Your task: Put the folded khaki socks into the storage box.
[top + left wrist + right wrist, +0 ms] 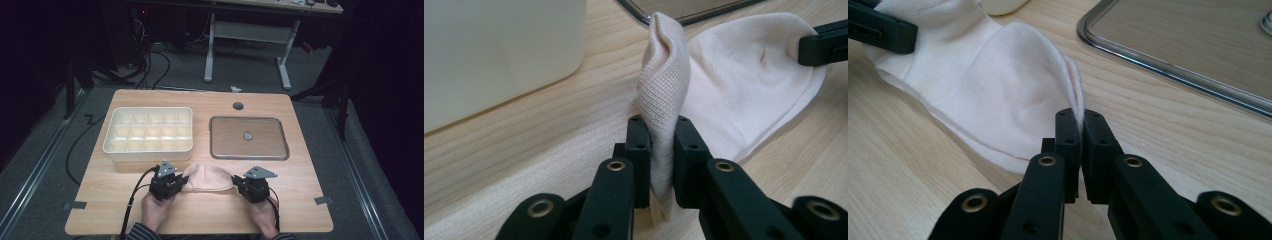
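Both the left gripper (663,145) and the right gripper (1081,137) have their jaws pinched tight on opposite ends of the cream sock (210,178).

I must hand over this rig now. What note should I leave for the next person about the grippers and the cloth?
Left gripper: shut on one end of the pale sock, with a thick fold pinched between its jaws.
Right gripper: shut on the thin edge of the opposite end.
The sock lies on the wooden table, stretched between both grippers, in front of the white compartment box and the metal tray.
Done: both ends are gripped.
Left: probably folding the sock and putting it away; no compartment shows anything inside.
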The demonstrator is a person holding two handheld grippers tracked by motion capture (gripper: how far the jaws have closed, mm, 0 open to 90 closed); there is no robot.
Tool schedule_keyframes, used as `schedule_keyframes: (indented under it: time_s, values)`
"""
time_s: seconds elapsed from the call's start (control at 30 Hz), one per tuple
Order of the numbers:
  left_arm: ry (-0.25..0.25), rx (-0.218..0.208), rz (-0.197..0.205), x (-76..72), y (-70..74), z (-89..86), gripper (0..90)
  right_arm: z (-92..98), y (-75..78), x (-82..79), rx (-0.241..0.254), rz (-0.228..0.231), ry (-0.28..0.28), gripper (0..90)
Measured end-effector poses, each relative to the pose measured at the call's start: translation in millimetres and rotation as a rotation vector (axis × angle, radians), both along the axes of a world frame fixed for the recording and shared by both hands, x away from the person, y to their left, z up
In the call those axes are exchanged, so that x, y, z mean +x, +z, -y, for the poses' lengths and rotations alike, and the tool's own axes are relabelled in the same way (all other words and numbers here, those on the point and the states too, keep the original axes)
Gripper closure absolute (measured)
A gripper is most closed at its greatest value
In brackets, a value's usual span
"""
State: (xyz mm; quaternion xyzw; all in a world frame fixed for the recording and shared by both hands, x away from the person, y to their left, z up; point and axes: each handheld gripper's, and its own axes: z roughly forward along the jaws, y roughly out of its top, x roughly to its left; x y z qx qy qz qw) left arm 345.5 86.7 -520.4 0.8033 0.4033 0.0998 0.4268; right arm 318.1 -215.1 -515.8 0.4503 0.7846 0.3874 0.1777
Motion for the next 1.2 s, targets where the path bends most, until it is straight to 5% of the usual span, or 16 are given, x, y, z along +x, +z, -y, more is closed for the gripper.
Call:
schedule_keyframes:
  time_s: [0.1,0.4,0.6,0.83,1.0,1.2]
  values:
    - [0.006,0.027,0.004,0.4,-1.9,4.3,78.3,2.3,-3.1,1.5,-0.011,-0.012,-0.008,86.4]
    - [0.076,0.12,0.039,-0.1,-4.1,4.5,51.4,3.8,-11.8,5.4,-0.038,-0.028,-0.014,84.6]
    - [0.082,0.158,0.044,0.7,-7.9,6.5,46.3,4.2,-12.4,6.4,-0.047,-0.027,-0.024,78.8]
    - [0.077,0.131,0.016,5.5,-10.1,1.5,41.6,5.4,-11.7,6.1,-0.054,-0.023,-0.038,70.2]
    - [0.07,0.117,0.031,5.4,-12.6,-1.2,38.0,8.2,-4.4,4.1,-0.013,-0.003,-0.044,66.1]
    - [0.077,0.104,0.023,5.5,-12.7,-1.7,35.5,1.4,14.1,-3.2,0.006,0.063,-0.019,68.1]
